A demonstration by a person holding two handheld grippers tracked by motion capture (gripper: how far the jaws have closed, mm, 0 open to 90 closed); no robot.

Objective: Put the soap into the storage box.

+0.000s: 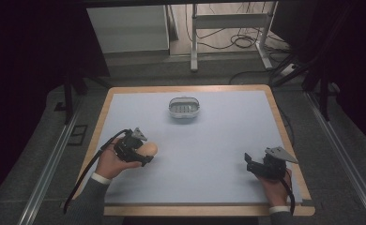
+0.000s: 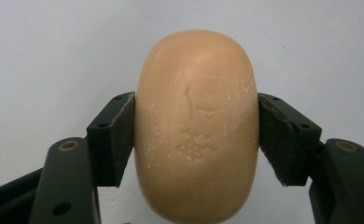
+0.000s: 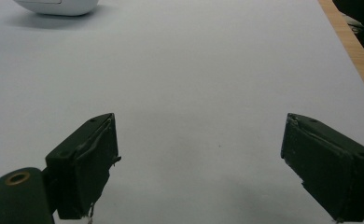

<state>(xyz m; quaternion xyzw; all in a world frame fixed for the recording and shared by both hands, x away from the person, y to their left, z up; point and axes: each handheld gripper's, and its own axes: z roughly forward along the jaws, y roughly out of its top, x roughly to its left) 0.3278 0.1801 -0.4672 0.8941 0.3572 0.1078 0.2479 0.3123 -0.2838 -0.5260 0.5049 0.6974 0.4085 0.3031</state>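
So the left tool (image 2: 196, 135) is clamped on the soap bar (image 2: 196, 126), sitting around 8 o'clock on the surface (image 1: 218, 140). The soap dish (image 1: 184, 108) is up at 12. Right tool (image 3: 199, 163) is wide open, holding nothing. My worry: soap's slick and rounded, so it could squirt out mid-carry.

Tan soap (image 2: 196, 126) with embossed marks, black grippers, white dish (image 1: 184, 108), pale blue mat (image 1: 209, 140) on wood-edged table (image 1: 275, 101).
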